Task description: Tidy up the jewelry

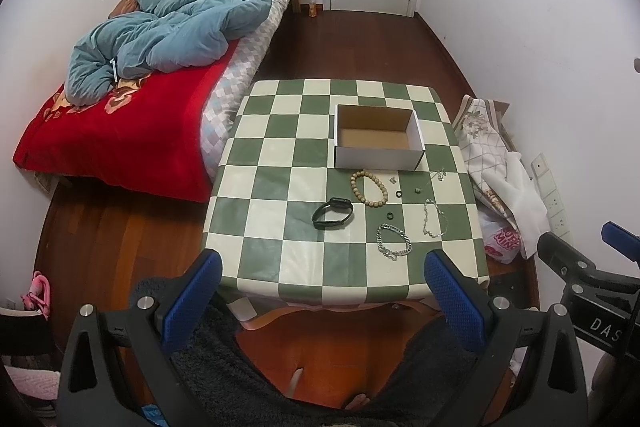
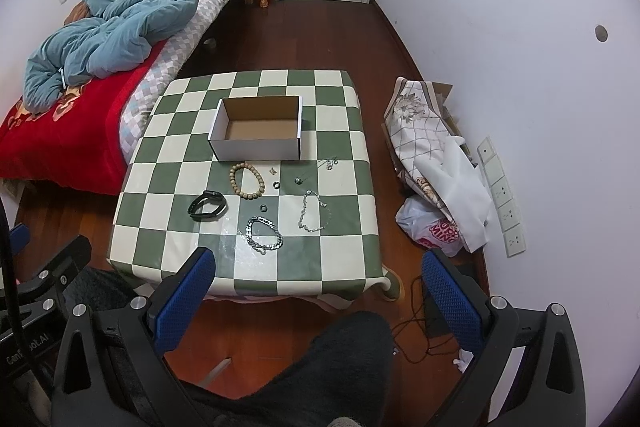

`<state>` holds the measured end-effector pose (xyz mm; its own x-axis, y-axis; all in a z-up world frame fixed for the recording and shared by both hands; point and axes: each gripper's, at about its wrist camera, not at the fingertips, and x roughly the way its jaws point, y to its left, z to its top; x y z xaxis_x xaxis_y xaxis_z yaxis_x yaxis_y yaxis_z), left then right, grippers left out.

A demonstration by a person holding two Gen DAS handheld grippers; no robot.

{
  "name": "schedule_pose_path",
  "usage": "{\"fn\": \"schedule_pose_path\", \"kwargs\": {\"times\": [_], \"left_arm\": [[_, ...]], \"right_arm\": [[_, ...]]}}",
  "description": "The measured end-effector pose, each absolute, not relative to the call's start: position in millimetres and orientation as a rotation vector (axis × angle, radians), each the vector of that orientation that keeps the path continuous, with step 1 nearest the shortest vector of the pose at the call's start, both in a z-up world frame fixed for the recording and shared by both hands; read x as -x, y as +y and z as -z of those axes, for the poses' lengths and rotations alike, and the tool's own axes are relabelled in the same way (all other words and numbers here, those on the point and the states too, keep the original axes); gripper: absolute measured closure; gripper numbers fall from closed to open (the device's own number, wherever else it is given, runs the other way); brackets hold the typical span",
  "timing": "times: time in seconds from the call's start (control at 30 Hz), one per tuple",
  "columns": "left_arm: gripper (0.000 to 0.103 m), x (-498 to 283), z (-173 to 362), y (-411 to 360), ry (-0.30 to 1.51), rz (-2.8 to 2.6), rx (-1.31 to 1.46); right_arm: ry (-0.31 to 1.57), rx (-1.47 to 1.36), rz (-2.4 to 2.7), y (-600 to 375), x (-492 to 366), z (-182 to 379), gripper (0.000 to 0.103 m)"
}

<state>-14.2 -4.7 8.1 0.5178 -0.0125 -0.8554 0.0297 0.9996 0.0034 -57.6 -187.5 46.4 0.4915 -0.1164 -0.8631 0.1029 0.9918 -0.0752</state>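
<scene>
While empty, cardboard box (image 1: 378,138) rectangular | wooden-bead bracelet (image 2: 247,180) round

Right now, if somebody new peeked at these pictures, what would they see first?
Probably the green-and-white checkered table in the middle, with an empty cardboard box at its far side. In front of the box lie a wooden bead bracelet, a black watch and a silver chain bracelet. To the left, a red bed carries a rumpled blue quilt.

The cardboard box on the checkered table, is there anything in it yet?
Empty. The cardboard box shows only bare brown floor in both views; the wooden bead bracelet and silver chains lie outside it on the table.
</scene>
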Motion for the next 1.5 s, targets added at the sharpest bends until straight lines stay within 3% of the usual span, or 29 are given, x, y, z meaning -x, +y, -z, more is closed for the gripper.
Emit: {"fn": "schedule_pose_path", "kwargs": {"times": [1.5], "left_arm": [[0.000,20.5,-13.5,-8.4,1.011,0.032,-0.009]], "right_arm": [[1.045,0.022,0.133,-192.1,56.7,-50.9,0.000]]}}
